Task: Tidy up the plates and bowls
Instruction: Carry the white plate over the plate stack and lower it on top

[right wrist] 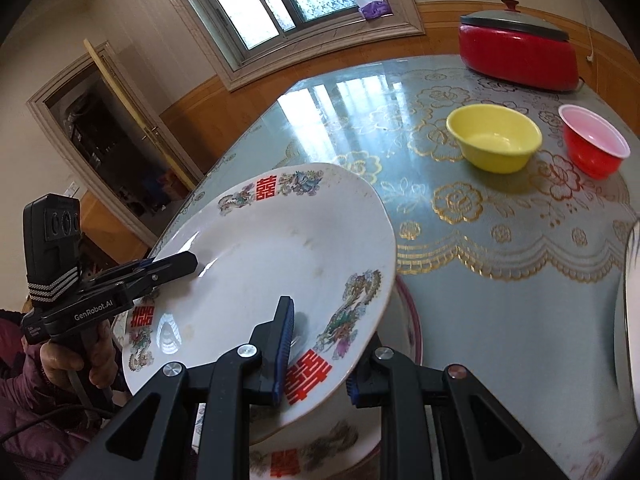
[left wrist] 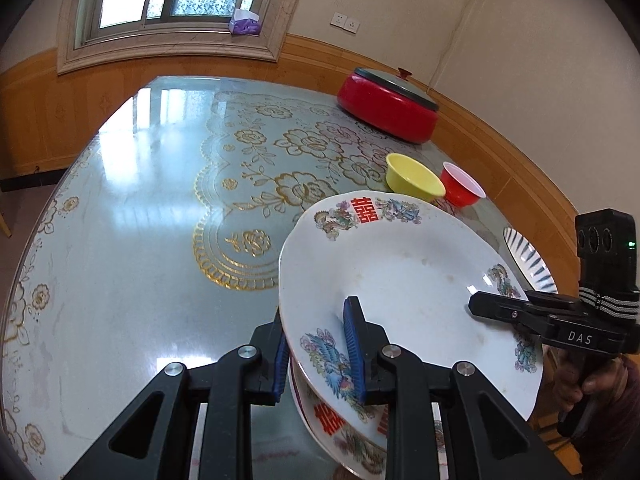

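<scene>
A white plate (left wrist: pixel 400 272) with red double-happiness marks and bird patterns hangs tilted above the table, held from both sides. My left gripper (left wrist: pixel 318 352) is shut on its near rim, one blue pad above and one below. My right gripper (right wrist: pixel 320 364) is shut on the opposite rim; in the left wrist view this right gripper (left wrist: pixel 478 304) shows at the plate's right edge. The left gripper (right wrist: pixel 186 264) appears at the left of the plate (right wrist: pixel 272 264) in the right wrist view. A second matching plate (right wrist: pixel 320 452) lies right beneath. A yellow bowl (right wrist: pixel 494 136) and a red bowl (right wrist: pixel 592 144) stand farther back.
A red lidded pot (right wrist: pixel 516 56) sits at the table's far corner. A blue-striped plate (left wrist: pixel 528 260) lies at the right, beyond the held plate. The glass-topped table (left wrist: pixel 132 240) has a gold floral lace cloth. A person's hands hold both gripper handles.
</scene>
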`<move>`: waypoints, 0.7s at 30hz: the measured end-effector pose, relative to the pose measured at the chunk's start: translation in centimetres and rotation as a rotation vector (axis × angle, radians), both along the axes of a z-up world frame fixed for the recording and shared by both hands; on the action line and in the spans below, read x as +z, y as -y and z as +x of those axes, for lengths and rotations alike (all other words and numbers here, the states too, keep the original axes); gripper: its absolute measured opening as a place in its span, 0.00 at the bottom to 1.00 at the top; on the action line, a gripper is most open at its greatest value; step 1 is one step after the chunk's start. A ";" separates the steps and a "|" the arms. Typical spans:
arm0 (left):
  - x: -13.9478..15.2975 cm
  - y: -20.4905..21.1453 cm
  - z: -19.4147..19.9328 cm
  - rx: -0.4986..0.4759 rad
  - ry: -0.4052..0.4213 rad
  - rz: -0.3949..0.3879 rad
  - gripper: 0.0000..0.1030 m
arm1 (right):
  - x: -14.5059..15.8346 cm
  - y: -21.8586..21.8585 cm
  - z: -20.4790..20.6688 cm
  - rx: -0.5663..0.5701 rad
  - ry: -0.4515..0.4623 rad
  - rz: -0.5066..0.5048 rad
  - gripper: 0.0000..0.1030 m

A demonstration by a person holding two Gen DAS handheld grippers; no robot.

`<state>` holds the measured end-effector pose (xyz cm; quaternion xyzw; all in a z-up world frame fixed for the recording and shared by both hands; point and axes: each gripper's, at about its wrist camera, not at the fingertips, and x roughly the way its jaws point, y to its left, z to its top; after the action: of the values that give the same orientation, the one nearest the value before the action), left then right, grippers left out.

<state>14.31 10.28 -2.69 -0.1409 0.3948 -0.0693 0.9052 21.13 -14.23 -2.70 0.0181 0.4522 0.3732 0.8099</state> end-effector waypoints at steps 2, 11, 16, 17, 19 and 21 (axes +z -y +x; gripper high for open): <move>-0.3 0.2 -0.5 -0.012 -0.008 -0.007 0.25 | -0.2 0.2 -0.7 -0.012 -0.002 -0.009 0.21; -1.1 1.0 -1.7 -0.058 -0.007 0.024 0.26 | -1.5 0.7 -2.4 -0.070 -0.026 -0.040 0.22; -1.1 1.3 -1.7 -0.077 0.002 0.058 0.26 | -1.7 0.7 -2.9 -0.104 -0.007 -0.085 0.24; -1.1 1.3 -1.8 -0.077 0.008 0.069 0.26 | -1.7 0.8 -3.0 -0.109 -0.004 -0.085 0.24; -1.2 1.4 -1.9 -0.074 0.013 0.092 0.26 | -1.5 0.6 -3.3 -0.113 0.027 -0.119 0.24; -1.3 1.4 -1.9 -0.079 0.017 0.093 0.26 | -1.3 0.1 -3.5 -0.108 0.059 -0.159 0.22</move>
<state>12.42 8.93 -3.97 -0.0822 0.3952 -0.0877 0.9107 17.65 -14.37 -4.02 -0.0328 0.4546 0.2923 0.8407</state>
